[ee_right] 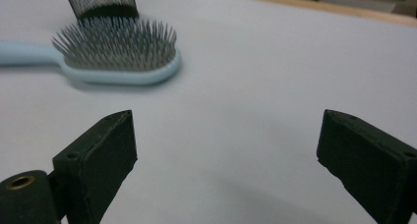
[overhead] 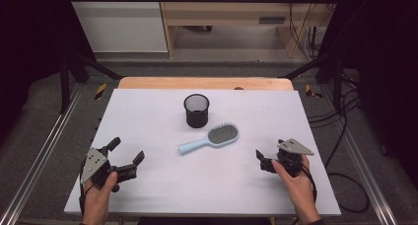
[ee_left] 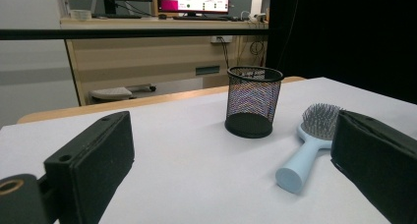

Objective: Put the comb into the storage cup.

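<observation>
A light blue hairbrush (overhead: pixel 209 138) lies bristles up near the middle of the white table top (overhead: pixel 162 180), handle toward the left. Just behind it stands a black mesh cup (overhead: pixel 197 110), upright. My left gripper (overhead: pixel 126 151) rests at the front left, open and holding nothing. My right gripper (overhead: pixel 269 149) sits at the front right, also open with nothing between its jaws. In the left gripper view the cup (ee_left: pixel 253 101) and the brush (ee_left: pixel 309 145) lie ahead of the wide jaws. In the right gripper view the brush head (ee_right: pixel 118 54) lies ahead to the left, apart from the jaws.
The white top (ee_left: pixel 187 155) lies on a wooden table whose far edge (overhead: pixel 204 83) shows behind it. Metal rails (overhead: pixel 39 156) run along both sides. Cables (overhead: pixel 340 136) trail on the floor at the right. A wooden desk (overhead: pixel 226 18) stands beyond.
</observation>
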{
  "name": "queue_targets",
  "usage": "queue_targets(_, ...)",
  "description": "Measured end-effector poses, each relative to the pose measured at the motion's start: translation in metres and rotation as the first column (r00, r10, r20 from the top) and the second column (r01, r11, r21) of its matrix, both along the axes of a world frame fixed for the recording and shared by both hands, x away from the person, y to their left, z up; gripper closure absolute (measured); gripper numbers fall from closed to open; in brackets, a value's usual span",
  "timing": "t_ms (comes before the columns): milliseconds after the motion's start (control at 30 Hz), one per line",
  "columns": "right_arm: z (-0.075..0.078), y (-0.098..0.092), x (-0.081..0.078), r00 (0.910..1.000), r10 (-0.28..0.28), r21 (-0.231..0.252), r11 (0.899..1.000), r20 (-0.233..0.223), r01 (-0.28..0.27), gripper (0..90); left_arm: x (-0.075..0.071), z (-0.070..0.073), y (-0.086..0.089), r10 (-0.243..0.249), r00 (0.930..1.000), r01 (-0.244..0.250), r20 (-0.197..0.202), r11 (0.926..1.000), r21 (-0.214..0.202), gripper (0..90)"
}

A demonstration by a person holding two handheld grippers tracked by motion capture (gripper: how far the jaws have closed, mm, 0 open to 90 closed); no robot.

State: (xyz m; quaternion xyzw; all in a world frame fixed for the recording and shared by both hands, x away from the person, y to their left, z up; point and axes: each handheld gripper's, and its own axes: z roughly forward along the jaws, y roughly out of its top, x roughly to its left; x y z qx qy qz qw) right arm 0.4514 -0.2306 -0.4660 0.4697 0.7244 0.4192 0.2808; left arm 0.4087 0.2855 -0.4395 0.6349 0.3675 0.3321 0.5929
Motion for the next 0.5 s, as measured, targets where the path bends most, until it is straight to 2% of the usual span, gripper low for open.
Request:
queue_targets(167,0.005,0.01,0.01,0.9973,0.037,-0.033,0.999,-0.064,-0.04,7.8,-0.001,-0.001,-0.002,-0.011,0.9999,0.011,-0.006,0.9999,0.01,2.7)
queue_targets(300,0.013,0.02,0.023,0.9904,0.047,-0.096,0.994,-0.13,-0.06,10.9,-0.001,-0.001,-0.004,-0.016,0.9998,0.016,-0.008,0.9998,0.015,2.7)
queue_targets(367,0.018,0.024,0.03,0.9873,0.058,-0.116,0.99,-0.148,-0.076,12.0,-0.001,-0.001,-0.004,-0.016,0.9998,0.017,-0.01,0.9997,0.018,2.7)
queue_targets(433,0.023,0.026,0.039,0.9859,0.066,-0.137,0.987,-0.154,-0.088,15.0,-0.001,-0.001,-0.004,-0.014,0.9999,0.014,-0.009,0.9998,0.017,2.7)
queue_targets(500,0.028,0.027,0.048,0.9818,0.07,-0.144,0.985,-0.177,-0.096,22.6,-0.002,-0.001,-0.003,-0.011,0.9999,0.011,-0.009,0.9998,0.018,2.7)
